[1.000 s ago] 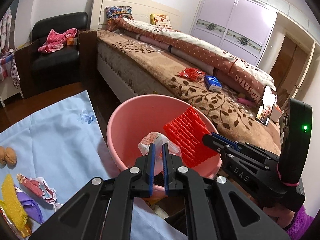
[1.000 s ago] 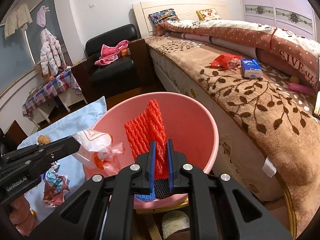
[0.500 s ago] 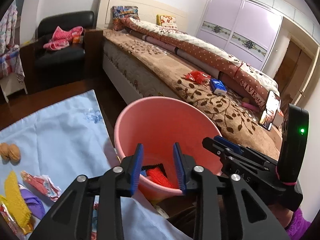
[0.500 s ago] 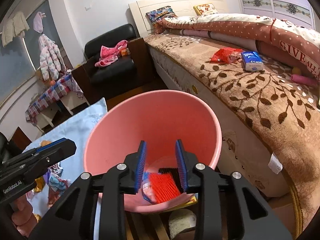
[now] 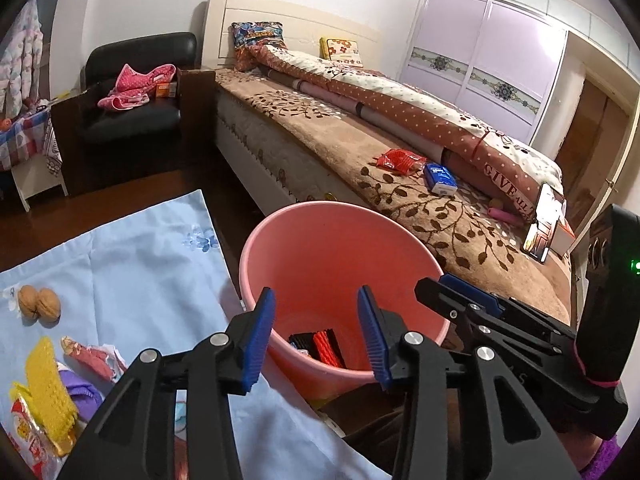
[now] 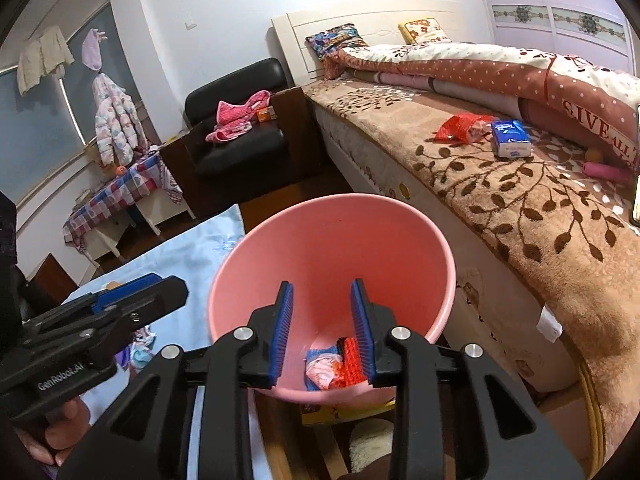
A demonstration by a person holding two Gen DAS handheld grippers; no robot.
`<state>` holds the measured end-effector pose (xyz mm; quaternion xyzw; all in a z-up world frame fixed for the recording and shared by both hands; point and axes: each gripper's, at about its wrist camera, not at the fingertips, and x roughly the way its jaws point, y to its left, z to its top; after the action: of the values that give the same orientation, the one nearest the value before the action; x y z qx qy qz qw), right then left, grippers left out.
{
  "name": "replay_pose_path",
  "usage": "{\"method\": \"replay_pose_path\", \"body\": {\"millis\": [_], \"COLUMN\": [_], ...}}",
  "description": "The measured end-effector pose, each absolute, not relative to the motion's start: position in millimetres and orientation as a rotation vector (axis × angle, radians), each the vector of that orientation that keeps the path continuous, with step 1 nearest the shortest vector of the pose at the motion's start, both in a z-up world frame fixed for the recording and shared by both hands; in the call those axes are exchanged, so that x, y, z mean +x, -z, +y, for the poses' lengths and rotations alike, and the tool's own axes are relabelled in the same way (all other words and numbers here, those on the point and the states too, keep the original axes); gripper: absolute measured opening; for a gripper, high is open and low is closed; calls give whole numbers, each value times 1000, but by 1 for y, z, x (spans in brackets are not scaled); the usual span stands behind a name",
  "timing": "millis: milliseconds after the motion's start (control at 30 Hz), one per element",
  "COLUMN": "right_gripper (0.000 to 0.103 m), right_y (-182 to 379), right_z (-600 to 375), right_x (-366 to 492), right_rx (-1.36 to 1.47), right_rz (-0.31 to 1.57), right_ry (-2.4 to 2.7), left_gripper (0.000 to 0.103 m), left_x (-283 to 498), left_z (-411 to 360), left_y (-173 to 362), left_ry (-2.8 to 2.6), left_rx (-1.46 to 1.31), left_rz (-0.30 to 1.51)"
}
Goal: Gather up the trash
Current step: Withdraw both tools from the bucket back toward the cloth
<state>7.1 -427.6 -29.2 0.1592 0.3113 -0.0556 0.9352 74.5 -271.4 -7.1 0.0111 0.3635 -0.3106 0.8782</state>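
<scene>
Trash, a red foam net point(image 6: 352, 364) beside a crumpled wrapper point(image 6: 322, 372), is seen at the bottom of the pink bucket point(image 5: 400, 240). Above the bucket's rim the left claw point(image 5: 316, 336) is opening with nothing between its pads (more wrappers point(image 5: 92, 360) lie on the blue-clothed counter point(image 5: 132, 264)). The right claw point(image 6: 322, 332) is held partly open and empty.
</scene>
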Motion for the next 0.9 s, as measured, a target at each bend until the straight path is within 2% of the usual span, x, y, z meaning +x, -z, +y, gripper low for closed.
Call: {"method": "replay_pose_path", "body": {"millis": [67, 167, 900], "right_gripper": [32, 42, 43], "right_y": [26, 23, 7], "right_z": [-423, -414, -375], "right_x": [3, -5, -20], "right_rx": [316, 287, 292], "right_rz": [629, 620, 614], "right_ry": [103, 92, 32], "left_gripper": [42, 42, 44], "left_x": [68, 60, 49], "left_z": [-269, -265, -189], "left_y": [7, 9, -18], "left_ry": [642, 626, 533], "left_rx": [26, 34, -17], "left_rz": [747, 749, 708]}}
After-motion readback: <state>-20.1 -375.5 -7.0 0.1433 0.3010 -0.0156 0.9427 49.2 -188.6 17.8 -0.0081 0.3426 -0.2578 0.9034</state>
